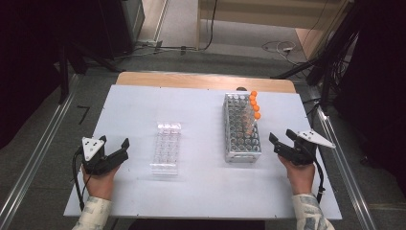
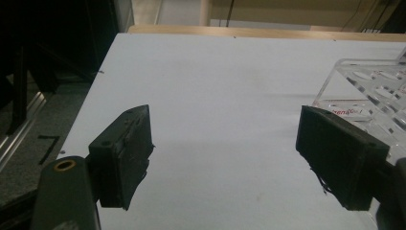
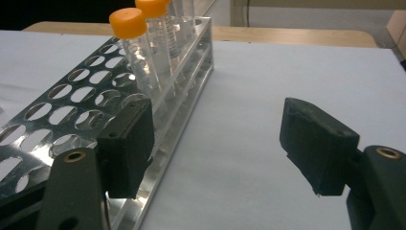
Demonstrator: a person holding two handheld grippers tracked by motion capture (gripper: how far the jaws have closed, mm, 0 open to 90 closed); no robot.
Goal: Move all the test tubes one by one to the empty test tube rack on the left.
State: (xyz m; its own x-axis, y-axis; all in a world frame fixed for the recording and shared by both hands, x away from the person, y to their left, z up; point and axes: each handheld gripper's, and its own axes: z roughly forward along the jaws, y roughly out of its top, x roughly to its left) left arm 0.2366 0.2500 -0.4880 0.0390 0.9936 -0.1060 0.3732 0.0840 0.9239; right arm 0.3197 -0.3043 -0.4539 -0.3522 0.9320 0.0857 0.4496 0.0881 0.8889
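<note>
Right gripper (image 1: 281, 140), jaws wide apart and holding nothing, sits just right of the metal rack (image 1: 242, 128). Orange-capped tubes (image 1: 254, 108) stand along the rack's right row. Left gripper (image 1: 115, 149), equally wide and unladen, rests on the table (image 1: 201, 187) left of the clear rack (image 1: 166, 147).

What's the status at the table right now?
Left tool open, empty. Right tool open, empty, beside metal tube rack. Orange-capped tubes racked. Nothing in the way.
</note>
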